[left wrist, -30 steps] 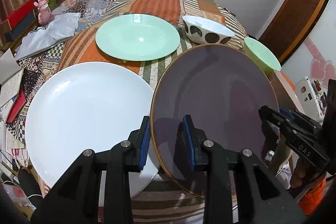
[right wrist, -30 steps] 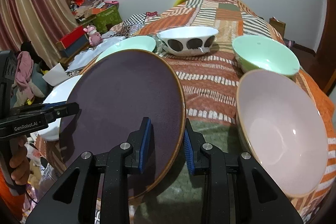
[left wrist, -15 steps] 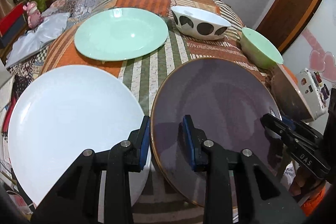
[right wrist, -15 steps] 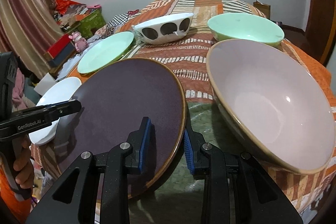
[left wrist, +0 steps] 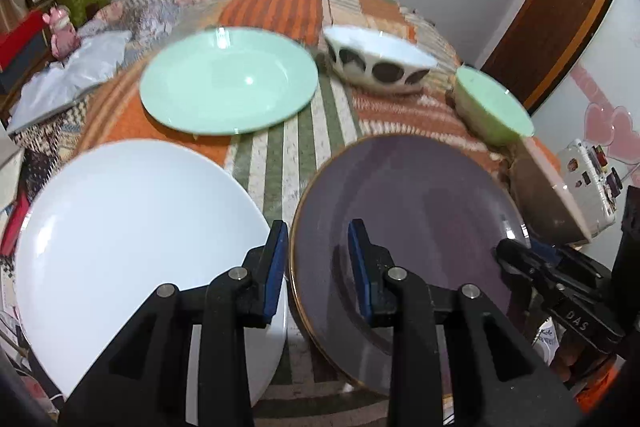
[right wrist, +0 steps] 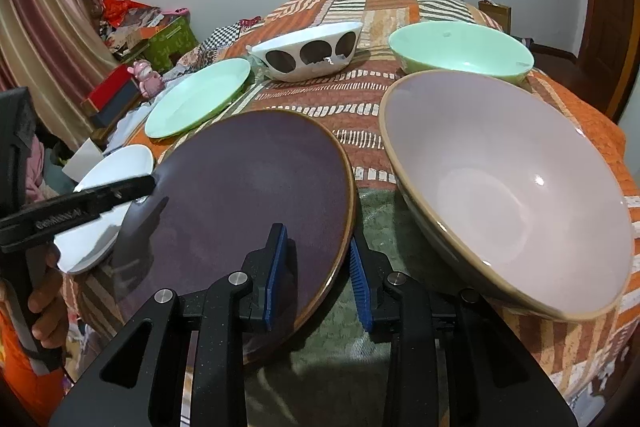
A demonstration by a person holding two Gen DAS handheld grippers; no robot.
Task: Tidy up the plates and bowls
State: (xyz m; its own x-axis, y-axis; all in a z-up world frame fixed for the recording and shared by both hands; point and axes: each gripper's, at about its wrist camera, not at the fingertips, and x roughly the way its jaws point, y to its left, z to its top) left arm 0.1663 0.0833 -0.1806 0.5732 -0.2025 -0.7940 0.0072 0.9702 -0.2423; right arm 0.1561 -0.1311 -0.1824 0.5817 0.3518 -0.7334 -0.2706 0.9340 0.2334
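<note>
A dark purple plate [left wrist: 412, 211] [right wrist: 248, 195] lies near the front edge of the patchwork-covered surface. My left gripper [left wrist: 318, 263] straddles its left rim, one finger outside and one over the plate. My right gripper [right wrist: 316, 267] straddles its right rim. Both stand apart with the rim between them; a firm hold cannot be told. A white plate [left wrist: 132, 243] lies to the left. A green plate [left wrist: 228, 81], a spotted white bowl [left wrist: 376, 63], a green bowl [right wrist: 460, 47] and a large pale pink bowl [right wrist: 504, 183] sit around.
The patchwork cover [right wrist: 360, 99] drops off at the front and right edges. Cluttered boxes [right wrist: 168, 35] and a pink toy [right wrist: 146, 77] stand off the left side. A wooden door [left wrist: 548, 19] is at the right.
The purple plate has come down from a tilted, raised pose to lie lower and flatter. Both views have shifted, so the far plates and bowls show more fully.
</note>
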